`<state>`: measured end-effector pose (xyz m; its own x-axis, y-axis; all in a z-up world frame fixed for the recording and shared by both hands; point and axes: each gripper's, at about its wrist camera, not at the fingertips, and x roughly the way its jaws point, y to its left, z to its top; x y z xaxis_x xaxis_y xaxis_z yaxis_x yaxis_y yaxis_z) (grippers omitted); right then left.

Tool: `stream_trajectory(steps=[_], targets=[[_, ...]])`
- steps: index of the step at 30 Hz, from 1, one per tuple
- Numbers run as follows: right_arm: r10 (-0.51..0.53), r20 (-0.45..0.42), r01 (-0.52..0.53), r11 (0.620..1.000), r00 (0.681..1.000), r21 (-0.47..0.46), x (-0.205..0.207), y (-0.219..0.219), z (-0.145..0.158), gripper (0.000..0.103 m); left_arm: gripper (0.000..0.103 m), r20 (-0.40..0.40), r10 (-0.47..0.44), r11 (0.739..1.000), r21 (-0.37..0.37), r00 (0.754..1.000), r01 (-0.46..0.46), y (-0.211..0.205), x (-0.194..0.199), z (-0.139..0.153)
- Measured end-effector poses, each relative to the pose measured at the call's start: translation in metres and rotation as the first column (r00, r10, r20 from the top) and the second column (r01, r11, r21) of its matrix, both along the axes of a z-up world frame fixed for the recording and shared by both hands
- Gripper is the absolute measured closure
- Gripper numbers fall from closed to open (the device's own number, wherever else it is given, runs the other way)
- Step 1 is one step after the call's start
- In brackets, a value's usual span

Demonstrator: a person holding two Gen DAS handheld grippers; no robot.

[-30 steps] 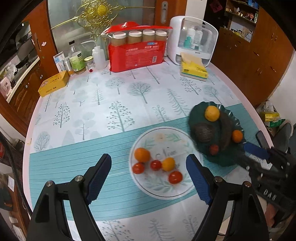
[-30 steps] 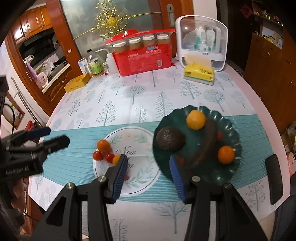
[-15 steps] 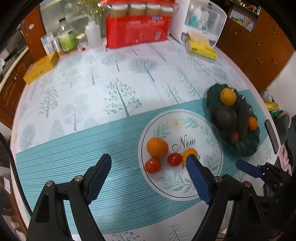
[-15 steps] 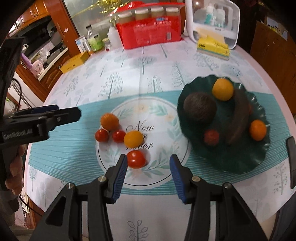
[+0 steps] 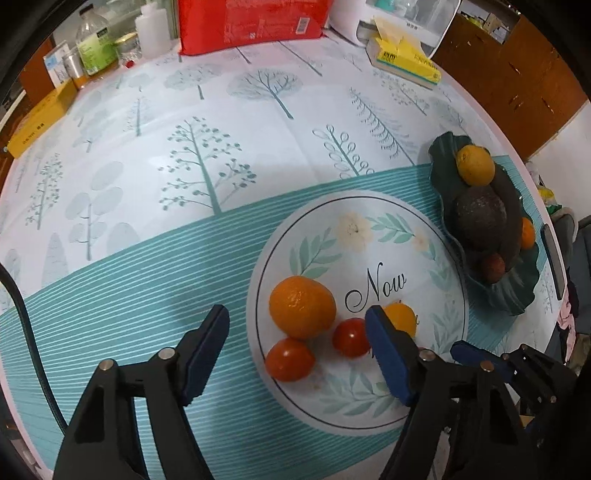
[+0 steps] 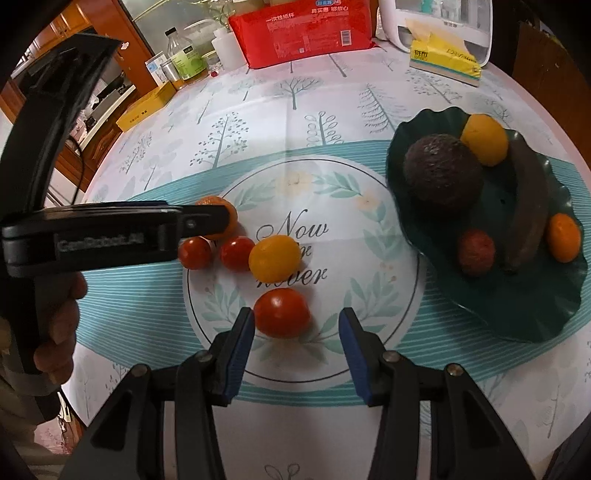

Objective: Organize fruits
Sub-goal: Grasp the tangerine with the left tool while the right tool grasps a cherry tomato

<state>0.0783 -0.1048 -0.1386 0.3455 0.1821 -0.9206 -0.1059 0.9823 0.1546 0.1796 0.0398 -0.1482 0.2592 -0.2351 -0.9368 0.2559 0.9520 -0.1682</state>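
The near red tomato lies on the white plate, on its near half, just beyond the right gripper, whose blue pads are spread wide with nothing between them. The tomato sits a little left of the gap's middle, close to the left pad. Just beyond it lies the yellow tomato, and to the left of that two small red tomatoes and an orange.

The left gripper is also spread and empty, hovering over the plate's left side with the orange between its pads.

Likely trouble: the tomato is round and smooth, so a pad meeting it off-centre could roll it away across the plate or squeeze it out of the grip; too hard a pinch could bruise it. The two grippers work close together over the same small plate, so they could knock each other or nudge the neighbouring tomatoes.

To the right, the dark green dish already holds an avocado, a dark banana and other fruit. Well beyond stand a red package, bottles and a tissue box.
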Motion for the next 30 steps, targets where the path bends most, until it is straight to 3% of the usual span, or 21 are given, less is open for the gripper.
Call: stream_trajectory(steps=[4,8,13,16,22,30], targets=[[0.014,-0.003,-0.014,1.0,1.0,0.006,0.004,0.004,-0.005,0.055,0.037,-0.019,-0.002,1.0,-0.003,1.0,0.002,-0.004,0.006,-0.009],[0.03,-0.009,-0.03,1.0,0.999,0.003,0.007,0.009,-0.01,0.055,0.053,-0.042,0.014,1.0,-0.019,0.999,-0.015,-0.004,0.012,-0.018],[0.047,-0.01,-0.047,0.999,0.999,-0.014,0.01,0.013,-0.016,0.058,0.065,-0.028,0.007,1.0,-0.024,1.0,-0.008,-0.006,0.013,-0.02],[0.063,-0.016,-0.064,0.998,0.998,-0.016,0.012,0.016,-0.019,0.065,0.065,-0.022,0.012,1.0,-0.021,1.0,-0.013,-0.007,0.012,-0.02],[0.113,0.016,-0.112,0.991,0.993,-0.072,0.01,0.024,-0.018,0.066,0.066,-0.012,0.012,1.0,-0.02,1.0,-0.013,-0.008,0.009,-0.016],[0.137,0.062,-0.133,0.989,0.989,-0.067,0.005,0.023,-0.007,0.067,0.066,0.033,0.001,1.0,0.0,0.999,-0.001,-0.015,-0.002,0.003]])
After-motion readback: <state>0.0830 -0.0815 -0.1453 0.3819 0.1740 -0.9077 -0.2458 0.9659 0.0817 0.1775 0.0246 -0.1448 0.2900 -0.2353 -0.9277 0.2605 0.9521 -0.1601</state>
